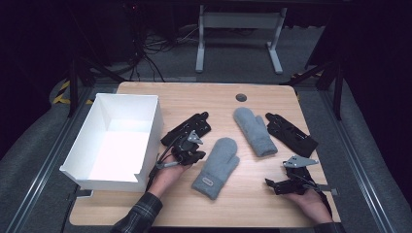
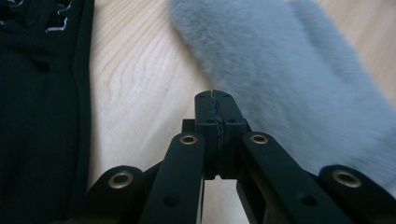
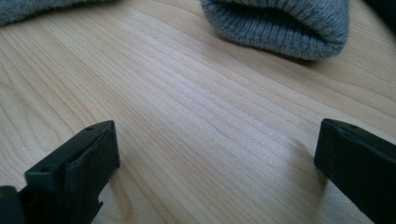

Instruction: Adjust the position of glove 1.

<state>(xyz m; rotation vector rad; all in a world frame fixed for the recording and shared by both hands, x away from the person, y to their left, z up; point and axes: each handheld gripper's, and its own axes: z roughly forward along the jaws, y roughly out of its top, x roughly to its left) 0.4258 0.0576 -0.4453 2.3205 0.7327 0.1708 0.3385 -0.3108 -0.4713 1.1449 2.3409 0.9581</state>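
On a pale wooden table (image 1: 184,99), seen from the high view, a white open box (image 1: 116,141) sits at the left edge and serves as the landmark. Just right of the box, the left gripper (image 1: 190,156) rests in a person's hand, with a black glove (image 1: 187,128) just beyond it. Further right of the box lies a grey mitten (image 1: 217,167), its cuff toward the person. A second grey mitten (image 1: 253,130) lies beyond that, with a second black glove (image 1: 290,134) beside it. Farthest from the box, the right gripper (image 1: 277,184) rests near the table's front edge.

Along the left gripper view, the left gripper's (image 2: 215,100) jaws are pressed together with nothing between them. Their tips sit at the edge of the fluffy grey mitten (image 2: 289,70); the black glove (image 2: 37,112) lies to the left.

Along the right gripper view, the right gripper (image 3: 217,149) has its jaws spread wide over bare wood, holding nothing. The second mitten's (image 3: 280,23) ribbed cuff lies ahead, well apart.
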